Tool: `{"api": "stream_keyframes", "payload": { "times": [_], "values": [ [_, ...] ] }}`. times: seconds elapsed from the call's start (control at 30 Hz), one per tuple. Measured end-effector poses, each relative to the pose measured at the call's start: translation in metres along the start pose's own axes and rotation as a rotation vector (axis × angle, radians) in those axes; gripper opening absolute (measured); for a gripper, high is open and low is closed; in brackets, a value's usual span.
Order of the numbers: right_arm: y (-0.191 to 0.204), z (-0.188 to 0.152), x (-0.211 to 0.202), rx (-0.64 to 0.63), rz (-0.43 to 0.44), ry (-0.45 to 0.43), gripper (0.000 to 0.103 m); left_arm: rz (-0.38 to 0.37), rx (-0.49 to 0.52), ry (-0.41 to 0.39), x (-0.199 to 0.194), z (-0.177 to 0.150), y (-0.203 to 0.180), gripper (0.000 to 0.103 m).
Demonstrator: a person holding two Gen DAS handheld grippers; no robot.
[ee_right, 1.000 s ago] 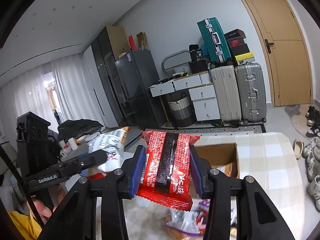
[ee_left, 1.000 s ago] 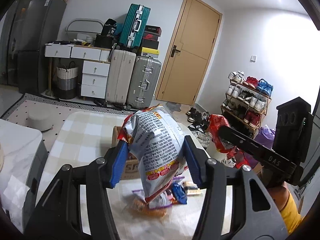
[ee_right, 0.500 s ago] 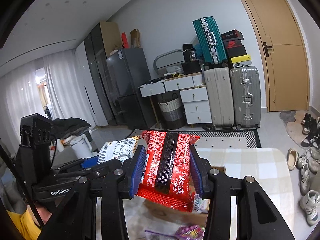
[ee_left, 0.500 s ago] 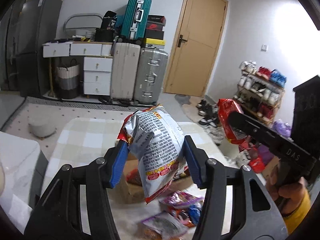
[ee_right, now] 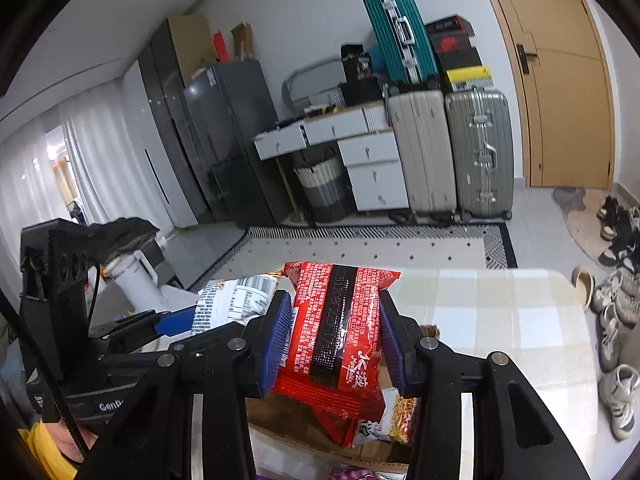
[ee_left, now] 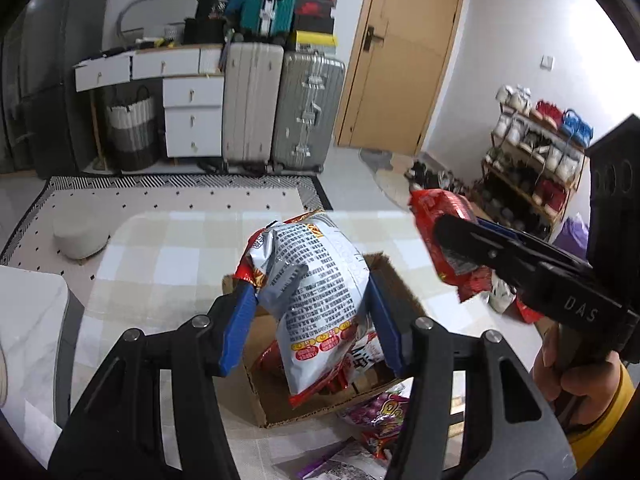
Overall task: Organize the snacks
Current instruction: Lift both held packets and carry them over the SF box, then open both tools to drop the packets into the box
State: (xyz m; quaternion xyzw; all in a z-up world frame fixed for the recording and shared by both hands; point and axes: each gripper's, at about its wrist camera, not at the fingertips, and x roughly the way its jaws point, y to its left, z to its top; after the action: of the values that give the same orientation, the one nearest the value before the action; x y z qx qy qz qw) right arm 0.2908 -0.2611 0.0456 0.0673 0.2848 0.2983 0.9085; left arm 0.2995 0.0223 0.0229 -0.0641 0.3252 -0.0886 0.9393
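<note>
The right gripper [ee_right: 334, 334] clamps a red snack packet [ee_right: 336, 332] between its blue pads, above an open cardboard box [ee_right: 280, 428] holding other packets on the checked surface [ee_right: 500, 312]. To its left, the left gripper [ee_right: 176, 322] carries a silver bag [ee_right: 234, 306]. Beyond stand two upright suitcases [ee_right: 452, 152], white drawers [ee_right: 372, 172] and a wooden door [ee_right: 560, 92].

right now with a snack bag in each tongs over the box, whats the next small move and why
Probably lower the left tongs a little and release. They are shut on the silver chip bag, which hangs over the open cardboard box, where other packets already lie. The right tongs, gripping the red packet, could follow once the left clears.
</note>
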Motion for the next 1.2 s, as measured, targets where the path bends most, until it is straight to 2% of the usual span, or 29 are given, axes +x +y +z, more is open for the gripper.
{"api": "stream_keyframes", "payload": {
  "times": [0.33,0.7,0.93,1.0,1.13,1.2],
  "values": [
    [-0.028,-0.03,0.061,0.049,-0.003,0.138,0.043,-0.007,-0.008,0.135,0.096,-0.009,0.007,0.052],
    [-0.041,-0.055,0.087,0.07,-0.008,0.213,0.043,0.005,-0.02,0.222,0.169,-0.028,0.024,0.053],
    [-0.042,-0.061,0.093,0.088,-0.004,0.242,0.043,0.011,-0.019,0.216,0.172,-0.039,0.03,0.058],
    [-0.041,-0.06,0.093,0.081,-0.002,0.242,0.043,0.013,-0.023,0.21,0.169,-0.041,0.033,0.067],
    [-0.039,-0.062,0.092,0.079,-0.003,0.244,0.043,0.022,-0.036,0.192,0.152,-0.045,0.037,0.069],
    [-0.038,-0.062,0.092,0.077,-0.004,0.247,0.043,0.031,-0.045,0.187,0.146,-0.045,0.039,0.074]
  ]
}}
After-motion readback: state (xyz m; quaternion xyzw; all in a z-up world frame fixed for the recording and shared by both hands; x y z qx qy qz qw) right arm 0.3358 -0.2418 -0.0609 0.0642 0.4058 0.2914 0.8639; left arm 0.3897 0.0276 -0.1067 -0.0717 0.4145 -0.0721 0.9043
